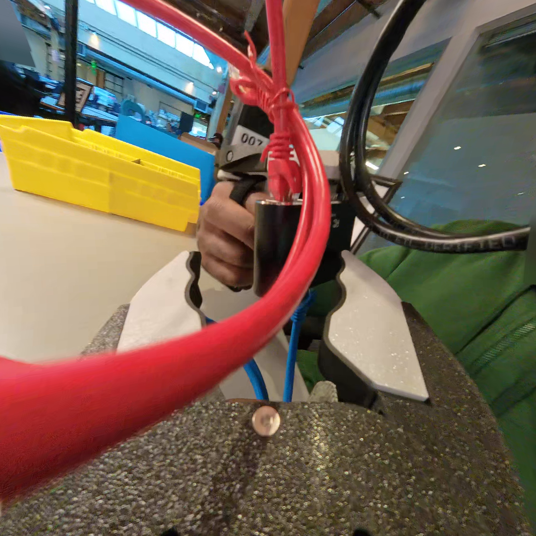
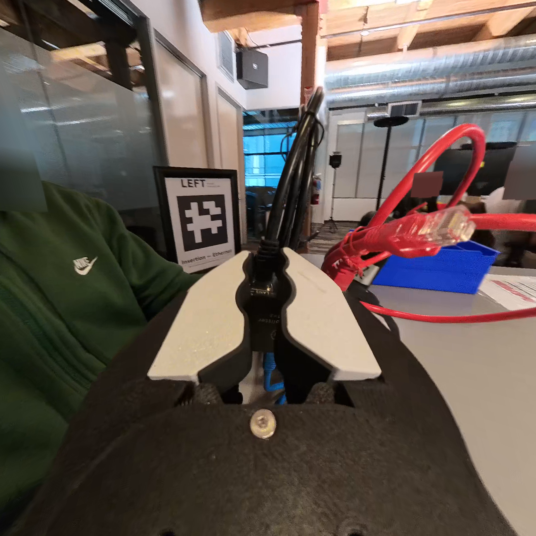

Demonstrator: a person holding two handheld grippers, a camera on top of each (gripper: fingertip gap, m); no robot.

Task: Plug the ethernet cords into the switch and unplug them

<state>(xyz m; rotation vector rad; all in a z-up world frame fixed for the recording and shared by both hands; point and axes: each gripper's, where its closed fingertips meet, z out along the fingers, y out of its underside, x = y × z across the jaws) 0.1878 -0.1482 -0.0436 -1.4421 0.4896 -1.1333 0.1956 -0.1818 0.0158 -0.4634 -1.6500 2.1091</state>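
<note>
My right gripper is shut on the small black switch and holds it upright above the table. A black cord is plugged into the switch's top, and a blue cord hangs below it. In the left wrist view the switch stands between my left gripper's wide-open fingers, untouched by them. A red cord's plug sits in a top port. The red cord loops across the lens. Its other plug hangs free at the right.
A yellow bin stands on the grey table at the left. A blue bin and a printed sheet lie at the right. A framed marker sign stands behind. A person in a green sweatshirt is close by.
</note>
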